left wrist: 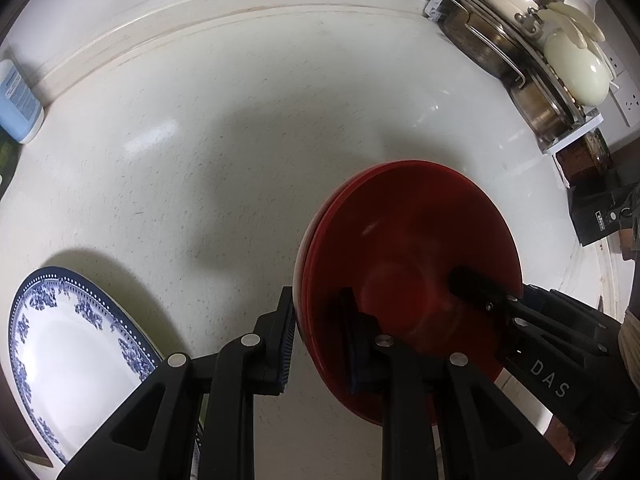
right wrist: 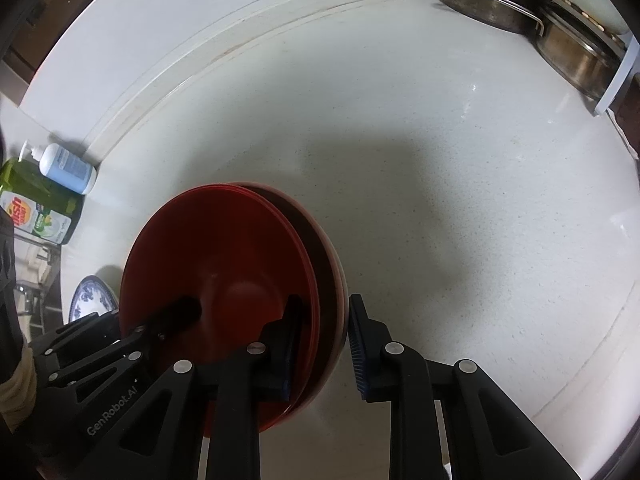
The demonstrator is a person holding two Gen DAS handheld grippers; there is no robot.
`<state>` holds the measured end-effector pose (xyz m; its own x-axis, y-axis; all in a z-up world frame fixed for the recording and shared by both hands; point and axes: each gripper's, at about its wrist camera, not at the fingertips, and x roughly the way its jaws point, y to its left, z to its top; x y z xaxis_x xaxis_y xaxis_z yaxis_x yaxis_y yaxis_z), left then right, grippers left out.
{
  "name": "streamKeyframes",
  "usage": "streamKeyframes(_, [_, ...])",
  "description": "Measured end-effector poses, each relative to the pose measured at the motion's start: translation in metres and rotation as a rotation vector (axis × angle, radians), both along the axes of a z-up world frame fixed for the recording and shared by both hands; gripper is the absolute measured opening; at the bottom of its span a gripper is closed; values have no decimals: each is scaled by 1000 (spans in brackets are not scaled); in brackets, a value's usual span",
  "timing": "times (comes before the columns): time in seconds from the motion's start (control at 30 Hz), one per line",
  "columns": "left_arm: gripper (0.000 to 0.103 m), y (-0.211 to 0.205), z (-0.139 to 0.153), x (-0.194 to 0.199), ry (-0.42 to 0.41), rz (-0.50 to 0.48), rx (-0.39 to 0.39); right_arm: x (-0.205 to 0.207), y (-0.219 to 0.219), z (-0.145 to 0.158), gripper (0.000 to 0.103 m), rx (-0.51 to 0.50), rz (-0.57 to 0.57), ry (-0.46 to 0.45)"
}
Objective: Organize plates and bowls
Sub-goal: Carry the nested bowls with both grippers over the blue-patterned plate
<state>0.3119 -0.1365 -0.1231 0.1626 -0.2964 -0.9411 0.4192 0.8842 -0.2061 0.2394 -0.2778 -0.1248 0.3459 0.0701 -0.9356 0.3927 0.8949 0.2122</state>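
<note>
- Two red bowls (left wrist: 408, 248), nested, sit mid-counter (left wrist: 224, 128).
- L gripper (left wrist: 320, 320) clamped on the stack's left rim, one finger inside, one outside.
- R gripper (right wrist: 324, 336) pinching the opposite rim, same way.
- Blue-patterned plate (left wrist: 72, 344) lies apart, left of the stack.
- Pot rack (left wrist: 532, 52) far back right.
</note>
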Motion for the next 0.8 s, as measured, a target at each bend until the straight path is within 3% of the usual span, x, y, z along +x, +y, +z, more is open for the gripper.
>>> streamKeyframes(0.37, [22, 16, 21, -9, -36, 32, -32, -3, 10, 18, 24, -14, 14, -27])
streamKeyframes(0.8, [22, 74, 50, -22, -100, 155, -71, -1, 55, 52, 24, -39, 124, -97])
